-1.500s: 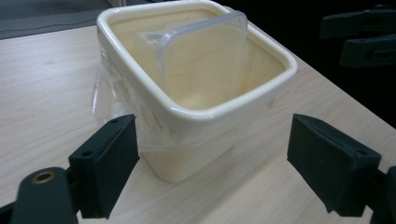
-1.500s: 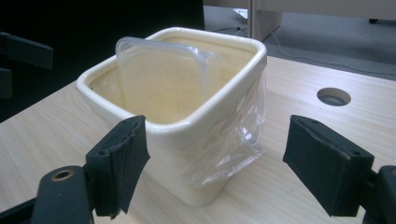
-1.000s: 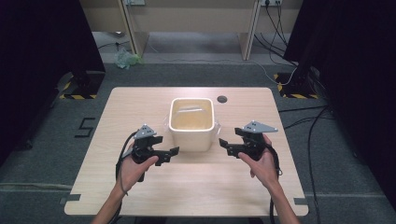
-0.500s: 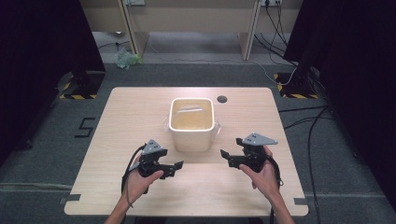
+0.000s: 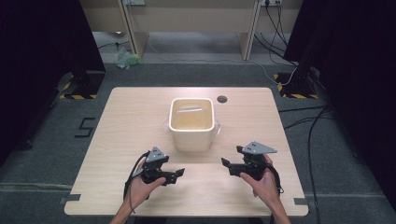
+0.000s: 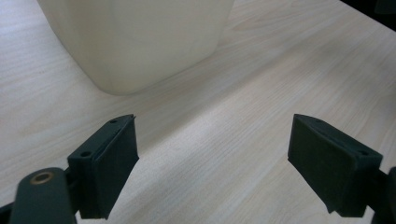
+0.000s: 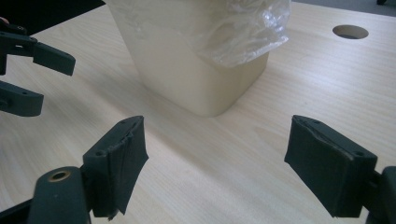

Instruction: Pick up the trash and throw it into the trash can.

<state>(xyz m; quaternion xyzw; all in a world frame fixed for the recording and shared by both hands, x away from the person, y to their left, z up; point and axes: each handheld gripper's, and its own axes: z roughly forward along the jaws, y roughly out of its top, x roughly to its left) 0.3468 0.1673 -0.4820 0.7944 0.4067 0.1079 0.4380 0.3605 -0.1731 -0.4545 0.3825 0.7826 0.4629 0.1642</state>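
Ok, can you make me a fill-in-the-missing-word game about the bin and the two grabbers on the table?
1. The cream bin stands on a table made of light ____.
2. The bin is lined with a clear plastic ____.
3. The left gripper and the right gripper both have their jaws ____.
4. Past the bin, the table top has a small round ____.

Missing words: wood; bag; open; hole

One cream bin (image 5: 192, 125), one clear plastic liner (image 7: 243, 32), two grippers, one table (image 5: 126, 121)
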